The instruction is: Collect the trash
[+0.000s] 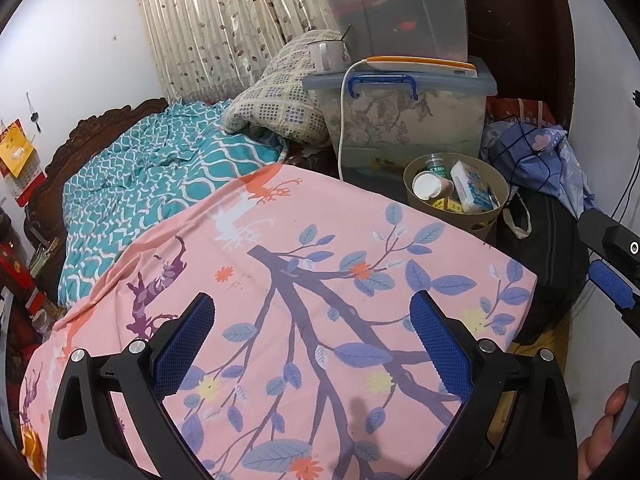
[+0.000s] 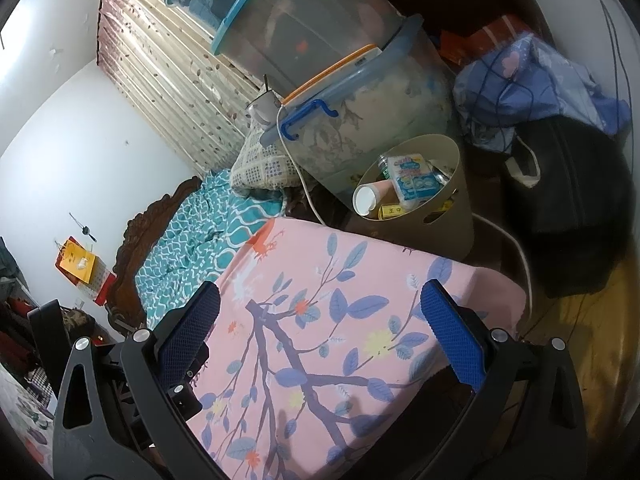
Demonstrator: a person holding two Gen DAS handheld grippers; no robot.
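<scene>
Trash bin (image 1: 486, 222) items; yellow box (image 2: 394, 211) reading "王守"

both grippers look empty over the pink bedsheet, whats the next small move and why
Probably ease the right gripper forward toward the beige bin beyond the pink sheet's far edge. Both sets of jaws stand open with nothing between them, no loose trash shows on the sheet, and the bin already holds a paper cup and a tissue pack. The left gripper can wait.
</scene>
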